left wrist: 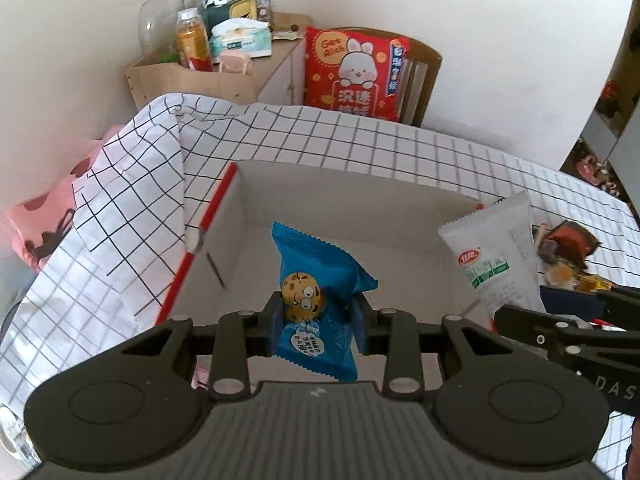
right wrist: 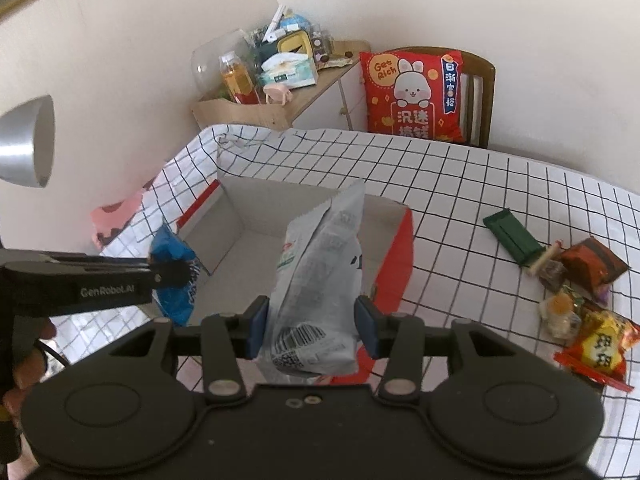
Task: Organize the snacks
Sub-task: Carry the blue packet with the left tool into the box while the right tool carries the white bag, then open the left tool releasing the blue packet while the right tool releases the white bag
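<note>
My left gripper (left wrist: 318, 322) is shut on a blue cookie packet (left wrist: 320, 280) with a cartoon cookie face, held over the open cardboard box (left wrist: 256, 192) with red sides. My right gripper (right wrist: 314, 326) is shut on a tall white-grey snack bag (right wrist: 320, 272), held upright above the same box (right wrist: 236, 216). In the left wrist view the white-grey bag (left wrist: 500, 252) shows at the right, over the box's right side. In the right wrist view the left gripper (right wrist: 172, 274) holds the blue packet (right wrist: 176, 276) at the box's left edge. The box's visible floor is bare.
The box rests on a white checked cloth (right wrist: 460, 184). Loose snacks lie at the right: a dark green bar (right wrist: 512, 236), a brown-orange packet (right wrist: 592, 264), a red-yellow packet (right wrist: 600, 352). Behind are a cluttered wooden shelf (right wrist: 256, 108), a red rabbit cushion (right wrist: 416, 92) on a chair, and a lamp shade (right wrist: 28, 144).
</note>
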